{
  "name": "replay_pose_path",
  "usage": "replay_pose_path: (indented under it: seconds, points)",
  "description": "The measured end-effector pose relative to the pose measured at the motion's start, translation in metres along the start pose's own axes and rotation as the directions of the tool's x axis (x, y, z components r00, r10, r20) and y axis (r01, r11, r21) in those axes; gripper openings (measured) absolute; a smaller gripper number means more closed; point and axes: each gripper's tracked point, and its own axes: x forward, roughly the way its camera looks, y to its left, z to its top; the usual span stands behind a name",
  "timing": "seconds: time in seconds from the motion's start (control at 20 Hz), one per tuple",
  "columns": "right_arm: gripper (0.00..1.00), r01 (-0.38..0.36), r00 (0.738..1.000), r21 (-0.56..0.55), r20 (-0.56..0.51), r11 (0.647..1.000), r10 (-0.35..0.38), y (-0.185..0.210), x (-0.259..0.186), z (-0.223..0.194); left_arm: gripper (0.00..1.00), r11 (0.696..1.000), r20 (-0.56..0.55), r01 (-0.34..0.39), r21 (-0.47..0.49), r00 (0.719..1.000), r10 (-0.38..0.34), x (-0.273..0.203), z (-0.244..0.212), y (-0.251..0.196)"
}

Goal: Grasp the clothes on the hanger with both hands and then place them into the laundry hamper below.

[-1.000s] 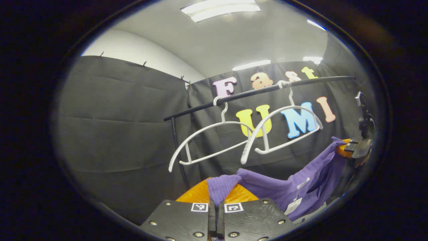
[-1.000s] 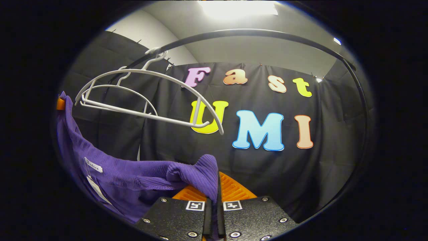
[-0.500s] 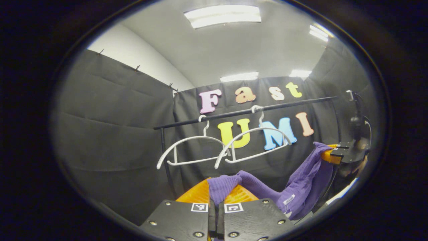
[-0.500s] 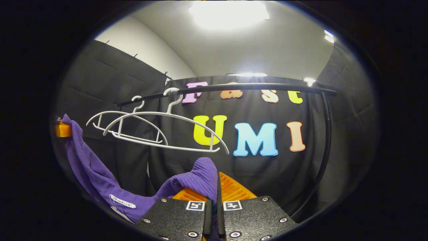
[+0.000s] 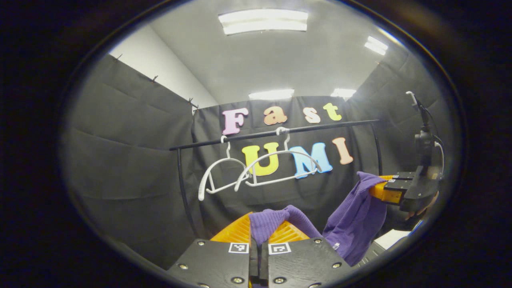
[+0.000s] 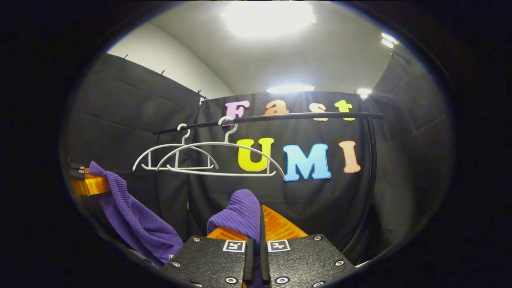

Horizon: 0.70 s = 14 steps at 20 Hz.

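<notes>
In the left gripper view, we see our left gripper (image 5: 259, 234) at the bottom centre, its two fingers clenched on a fold of the purple garment (image 5: 356, 216). The cloth sags from there toward the lower right of the frame and climbs to the right gripper (image 5: 380, 191), held by a hand (image 5: 420, 204) at the right edge, which pinches the other end. In the middle of the frame two bare white hangers (image 5: 256, 172) dangle from a black rail (image 5: 276, 133), so the garment is already off its hanger and hangs between our two grippers. A small white tag (image 5: 335, 245) shows on the cloth near the bottom, too small for us to read.

We judge the main risk to be the thin pinch: each gripper holds only a fold, and a quick descent or a pull apart could slip the ribbed knit free on one side.

In the right gripper view, our right gripper (image 6: 260, 224) sits at the bottom centre, closed on a bunched purple fold. At the left edge the left gripper (image 6: 86, 185) holds the other end, and the garment droops between them toward the lower left. The hangers and rail sit above centre. We cannot see the hamper, so lowering blind could drape the cloth over its rim. We find no legible brand or label here.
</notes>
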Motion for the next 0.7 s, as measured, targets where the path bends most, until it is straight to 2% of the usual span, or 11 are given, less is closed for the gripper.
replay_pose_path:
  seconds: [0.1, 0.15, 0.2, 0.55, 0.7]
  points:
    - [0.06, -0.009, 1.0, 0.014, -0.027, 1.0, 0.009, 0.015, -0.017, -0.01, 0.02, 1.0, -0.014, 0.012, -0.019, 1.0, -0.012, -0.008, -0.014, -0.004]
    - [0.06, -0.018, 0.999, 0.015, -0.039, 1.0, 0.018, 0.021, -0.025, -0.017, 0.07, 1.0, -0.021, 0.017, -0.026, 1.0, -0.017, -0.011, -0.02, -0.005]
    - [0.06, -0.022, 0.998, 0.012, -0.052, 1.0, 0.023, 0.027, -0.032, -0.023, 0.02, 0.999, -0.029, 0.022, -0.036, 0.999, -0.023, -0.013, -0.029, -0.007]
    - [0.06, -0.073, 0.982, 0.001, -0.172, 0.997, 0.072, 0.062, -0.052, -0.081, 0.02, 0.99, -0.149, 0.002, -0.143, 0.988, -0.024, -0.019, -0.1, -0.015]
    - [0.06, -0.075, 0.966, 0.002, -0.247, 0.997, 0.073, 0.066, -0.056, -0.118, 0.03, 0.99, -0.225, -0.007, -0.142, 0.974, -0.026, -0.018, -0.135, -0.021]
